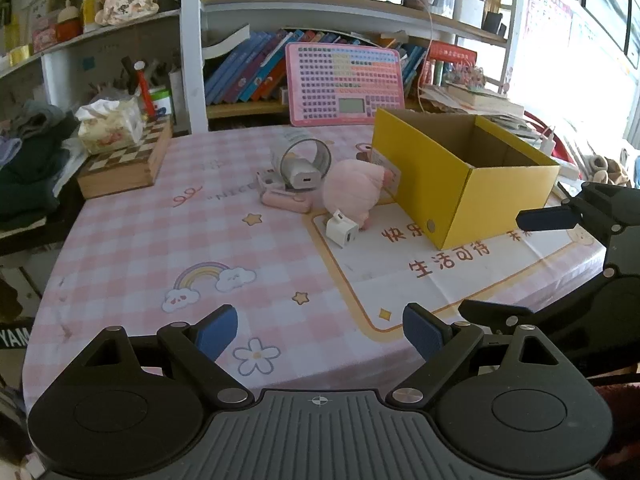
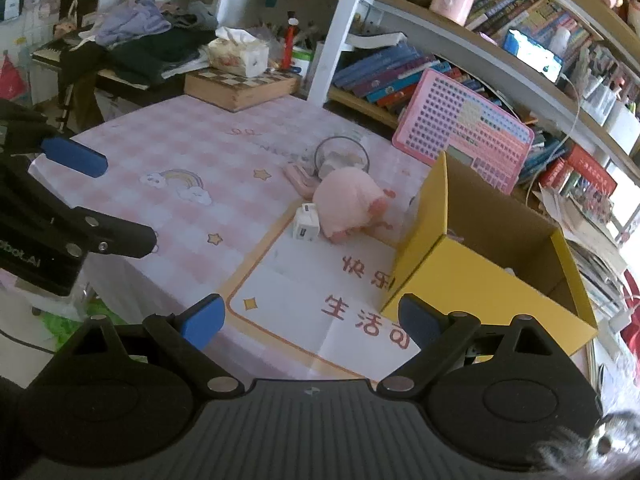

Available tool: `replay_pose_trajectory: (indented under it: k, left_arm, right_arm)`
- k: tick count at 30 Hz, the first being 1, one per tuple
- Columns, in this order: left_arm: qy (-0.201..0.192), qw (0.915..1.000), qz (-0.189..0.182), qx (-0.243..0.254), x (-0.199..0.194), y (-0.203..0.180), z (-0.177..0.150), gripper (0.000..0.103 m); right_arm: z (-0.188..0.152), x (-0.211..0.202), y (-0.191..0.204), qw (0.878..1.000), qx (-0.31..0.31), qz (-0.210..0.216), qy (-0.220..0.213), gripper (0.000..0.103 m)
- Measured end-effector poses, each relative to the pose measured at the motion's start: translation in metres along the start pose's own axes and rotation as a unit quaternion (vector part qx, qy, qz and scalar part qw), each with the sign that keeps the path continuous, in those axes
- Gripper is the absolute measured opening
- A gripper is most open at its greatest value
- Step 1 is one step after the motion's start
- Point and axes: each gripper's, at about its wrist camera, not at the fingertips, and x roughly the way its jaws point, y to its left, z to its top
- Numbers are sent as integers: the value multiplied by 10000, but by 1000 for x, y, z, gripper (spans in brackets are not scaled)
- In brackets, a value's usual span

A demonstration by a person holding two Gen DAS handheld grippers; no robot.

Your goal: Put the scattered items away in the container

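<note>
Left wrist view: the left gripper point(image 1: 320, 330) hangs spread wide and empty over the pink checked tablecloth point(image 1: 160, 240). The right gripper point(image 2: 310, 318) is spread and empty too. A pink plush toy point(image 1: 352, 192) touches the yellow box point(image 1: 460, 184), a white charger point(image 1: 341, 229) just beside it.

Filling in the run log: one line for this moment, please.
left gripper: open, empty | right gripper: open, empty | pink plush, white charger: on tablecloth beside yellow box
</note>
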Motion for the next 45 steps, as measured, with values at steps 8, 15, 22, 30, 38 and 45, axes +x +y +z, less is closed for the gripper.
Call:
replay_pose_trajectory:
  k: [8,15,22,30,38,45]
  left_arm:
    - [31,9999,3,-117,8,4,3,92]
    - [48,9998,23,-189,22,7,12,92]
    - [-46,9996,93,-245,38,15,28,92]
    - [-106,9996,119,-245,62,24,49,92]
    - [-57,9996,178,-219,88,31,63,92]
    - [195,9988,311,-324,112,42,57,91]
  right_arm:
    - [5,6,3,9996,-266,60,-4,93]
    - [13,20,-1,9990,-452,66,-1,92]
    - [32,39,-8,9973,-733,72,-85,92]
    - [53,68,-15,9945,-1026,197,-8,92]
    - [70,90,-24,9934,-1129,186,19,91]
    - [85,107,-38,9932,-1148,170,87,91]
